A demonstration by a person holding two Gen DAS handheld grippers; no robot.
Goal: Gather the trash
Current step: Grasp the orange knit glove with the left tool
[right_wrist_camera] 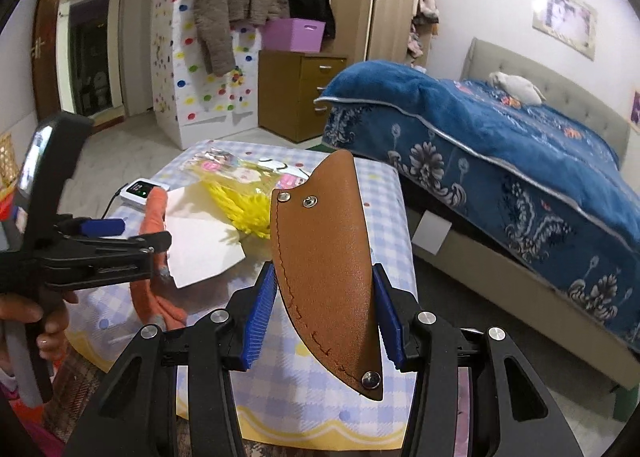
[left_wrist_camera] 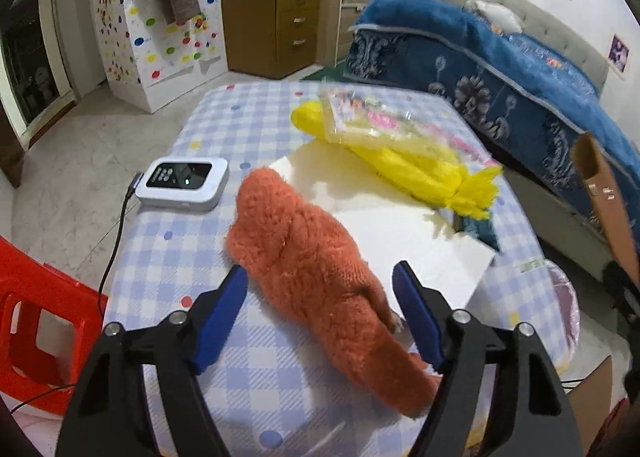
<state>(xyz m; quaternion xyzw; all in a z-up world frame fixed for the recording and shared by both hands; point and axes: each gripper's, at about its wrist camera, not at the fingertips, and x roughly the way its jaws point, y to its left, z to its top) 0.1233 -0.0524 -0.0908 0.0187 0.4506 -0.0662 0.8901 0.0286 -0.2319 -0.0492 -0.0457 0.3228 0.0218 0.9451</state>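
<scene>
An orange fuzzy cloth lies on the checked tablecloth, partly over white paper sheets. My left gripper straddles it with its blue pads apart on either side, open. Behind it lie a yellow yarn bundle and a clear printed plastic bag. My right gripper is shut on a brown leather sheath, held upright above the table's near right side. The sheath also shows at the right edge of the left wrist view. A hand holds the left gripper over the orange cloth.
A white device with a black cable sits on the table's left side. A red plastic stool stands left of the table. A bed with a blue blanket runs along the right. A brown drawer cabinet stands beyond.
</scene>
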